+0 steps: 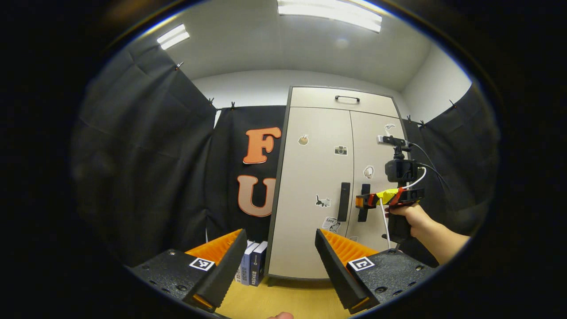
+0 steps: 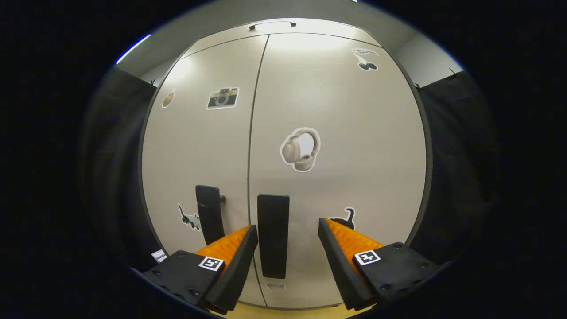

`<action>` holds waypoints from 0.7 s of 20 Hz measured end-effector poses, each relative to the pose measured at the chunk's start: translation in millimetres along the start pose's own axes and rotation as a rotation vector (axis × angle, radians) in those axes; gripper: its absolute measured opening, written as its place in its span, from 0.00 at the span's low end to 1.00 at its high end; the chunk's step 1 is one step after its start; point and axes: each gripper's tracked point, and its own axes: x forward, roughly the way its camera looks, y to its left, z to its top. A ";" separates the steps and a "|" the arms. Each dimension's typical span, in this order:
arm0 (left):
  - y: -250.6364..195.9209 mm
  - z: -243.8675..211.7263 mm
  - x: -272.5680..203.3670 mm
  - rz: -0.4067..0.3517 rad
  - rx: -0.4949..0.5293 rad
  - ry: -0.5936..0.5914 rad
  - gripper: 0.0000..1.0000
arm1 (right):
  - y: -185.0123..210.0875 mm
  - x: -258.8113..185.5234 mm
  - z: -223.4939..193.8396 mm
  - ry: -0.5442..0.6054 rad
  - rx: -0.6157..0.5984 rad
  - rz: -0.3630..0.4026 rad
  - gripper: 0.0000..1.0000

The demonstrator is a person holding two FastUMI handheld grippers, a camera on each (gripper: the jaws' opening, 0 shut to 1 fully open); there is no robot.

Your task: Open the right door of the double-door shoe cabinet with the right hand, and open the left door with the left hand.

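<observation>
Centre of the right gripper view, the right door's handle (image 2: 273, 235) stands upright as a dark bar just right of the seam between the two doors; it sits between my right gripper's (image 2: 288, 239) fingers, which are spread wide with the bar in the gap and, as far as I can judge, neither finger pressing on it; both doors of the shoe cabinet (image 2: 336, 133) look closed, so I take the step in hand to be the approach to the right door; next I need to bring the fingers in onto that bar, clamp, then pull back along the door's swing. Left of the seam, the left door's handle (image 2: 209, 214) waits untouched. Right of centre in the left gripper view I see that same cabinet (image 1: 310, 177) farther off, with the right gripper (image 1: 364, 201) held by a hand (image 1: 409, 215) close at the handles (image 1: 343, 201); my left gripper (image 1: 281, 261) hangs back at the bottom of the frame, fingers wide apart and holding nothing; some books (image 1: 252, 268) stand by the cabinet's lower left corner on the wooden floor (image 1: 283, 301).
</observation>
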 end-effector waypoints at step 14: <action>9.4 -5.6 1.1 0.019 -0.006 -0.004 0.94 | 20.6 2.1 -7.1 -0.027 0.001 0.079 0.26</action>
